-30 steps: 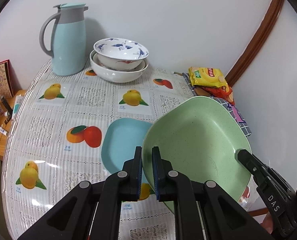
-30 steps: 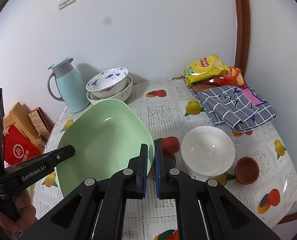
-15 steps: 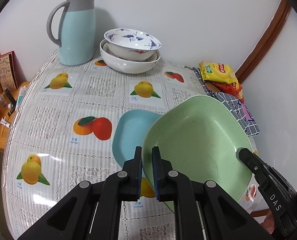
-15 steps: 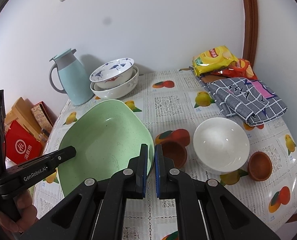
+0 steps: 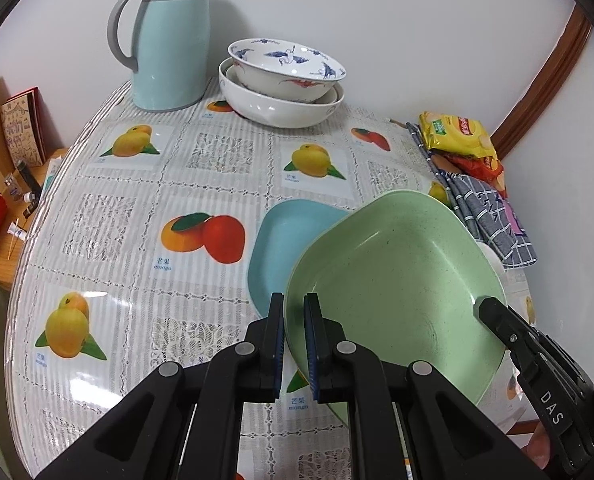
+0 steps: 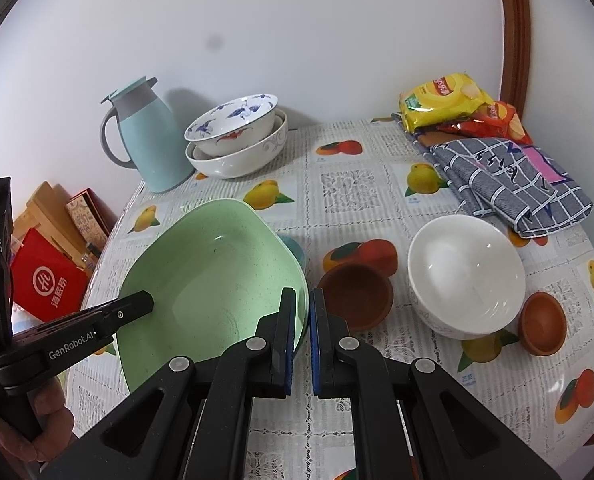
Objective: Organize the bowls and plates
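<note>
On the far left stands a light blue jug (image 5: 169,40). Next to it, two big bowls (image 5: 283,80) already sit one inside the other by the wall — that part looks done.

In the middle, a blue plate (image 5: 275,248) lies flat on the table (image 5: 109,216). A green plate (image 5: 397,280) hangs tilted right above it, covering its right side. Two tools hold the green plate — the left gripper (image 5: 294,340) is closed tight on its near rim, and the right gripper (image 6: 302,336) is closed tight on the other rim. I think the green plate is going onto the blue one, but it is not down yet.

To the right, a brown bowl (image 6: 355,296), a white bowl (image 6: 465,276) and a small brown bowl (image 6: 543,324) each sit alone on the table. They are not stacked yet, so they are probably what is left to do. At the far right lie snack bags (image 6: 445,104) and a checked cloth (image 6: 509,180).
</note>
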The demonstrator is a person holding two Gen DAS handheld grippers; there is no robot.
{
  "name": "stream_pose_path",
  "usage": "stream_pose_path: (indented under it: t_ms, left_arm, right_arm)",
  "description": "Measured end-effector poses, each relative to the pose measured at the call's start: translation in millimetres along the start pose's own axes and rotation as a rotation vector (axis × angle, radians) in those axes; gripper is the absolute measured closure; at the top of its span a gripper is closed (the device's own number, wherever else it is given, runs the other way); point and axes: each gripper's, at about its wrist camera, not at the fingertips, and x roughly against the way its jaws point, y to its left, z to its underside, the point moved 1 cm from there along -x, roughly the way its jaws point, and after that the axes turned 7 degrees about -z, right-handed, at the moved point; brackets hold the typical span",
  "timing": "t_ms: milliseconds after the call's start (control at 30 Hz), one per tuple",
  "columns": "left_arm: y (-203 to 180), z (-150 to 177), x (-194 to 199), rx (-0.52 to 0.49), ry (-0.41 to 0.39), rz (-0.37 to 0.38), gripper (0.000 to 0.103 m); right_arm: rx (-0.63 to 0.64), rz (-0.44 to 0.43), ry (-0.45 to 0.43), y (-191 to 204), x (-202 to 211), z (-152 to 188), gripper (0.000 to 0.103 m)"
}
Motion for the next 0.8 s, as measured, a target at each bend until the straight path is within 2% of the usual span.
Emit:
stream_pose_path:
  t_ms: [433,800]
  left_arm:
    - [6,10,-30,-0.003,0.060,-0.059,0.093]
    - [1,-12,-53,-0.038,0.069,-0.063,0.093]
  right_arm:
    - [-0.020,-0.022,0.074,-9,-31,24,0.096]
    - [-0.050,0.001,0.097,-13,-50,22,0.096]
